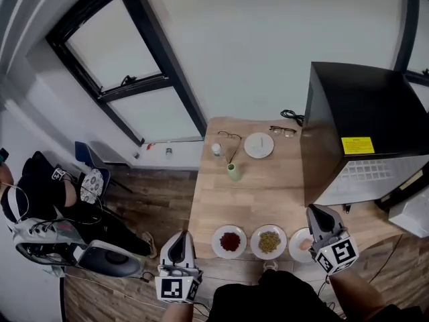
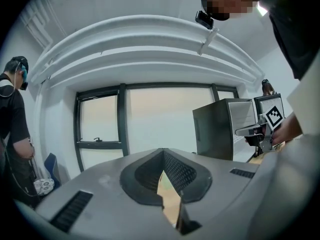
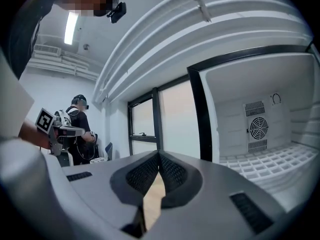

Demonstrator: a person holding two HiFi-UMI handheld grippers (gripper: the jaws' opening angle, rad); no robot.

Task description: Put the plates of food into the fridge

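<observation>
Three white plates stand in a row at the wooden table's near edge: one with red food, one with greenish food, and one with pinkish food, partly hidden by my right gripper. The black fridge stands at the table's right end, its white inside showing. My left gripper hangs just off the table's near left corner, shut and empty. My right gripper is above the pinkish plate, shut and empty, pointing at the fridge's wire shelf and fan.
Farther back on the table are a green cup, a small white bottle, a white disc, two pairs of glasses and a cable. A person with gear sits at the left by the window.
</observation>
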